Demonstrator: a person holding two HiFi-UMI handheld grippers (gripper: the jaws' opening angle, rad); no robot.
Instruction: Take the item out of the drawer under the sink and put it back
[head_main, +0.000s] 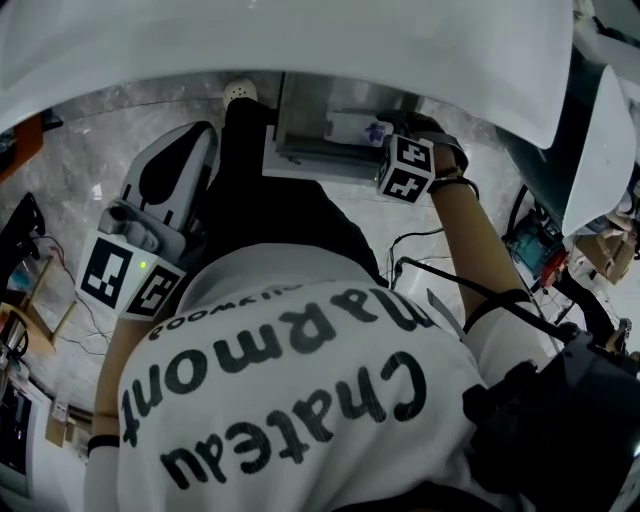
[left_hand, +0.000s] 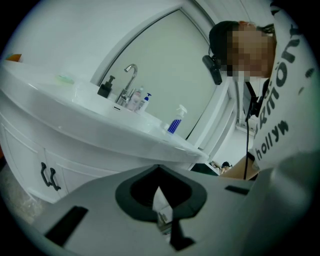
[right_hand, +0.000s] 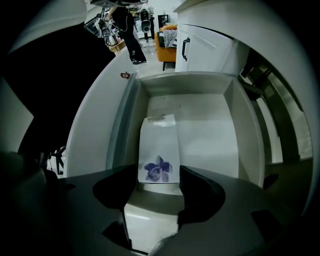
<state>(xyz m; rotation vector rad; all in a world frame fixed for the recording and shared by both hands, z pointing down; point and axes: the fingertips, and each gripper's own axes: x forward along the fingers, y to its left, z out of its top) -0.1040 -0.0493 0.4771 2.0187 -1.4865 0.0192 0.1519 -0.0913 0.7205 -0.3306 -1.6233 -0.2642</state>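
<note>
The drawer (right_hand: 240, 125) under the white sink (head_main: 300, 40) stands pulled out. A flat white packet with a purple flower print (right_hand: 159, 150) lies on the drawer's floor along its left wall. My right gripper (right_hand: 159, 182) hangs over the drawer's front end, open, with the packet's near end showing between the jaws and the pads clear of it. From the head view, the right gripper's marker cube (head_main: 405, 167) sits beside the packet (head_main: 362, 130). My left gripper (head_main: 198, 138) is held out to the left, away from the drawer, shut and empty, its tips (left_hand: 159, 169) together.
The sink counter (left_hand: 100, 117) carries a faucet (left_hand: 131, 75) and several bottles, with cabinet door handles (left_hand: 48, 177) below. Cables (head_main: 420, 245) lie on the marble floor right of the drawer. Past the drawer, a cabinet door (right_hand: 202, 47) and a standing person (right_hand: 127, 30).
</note>
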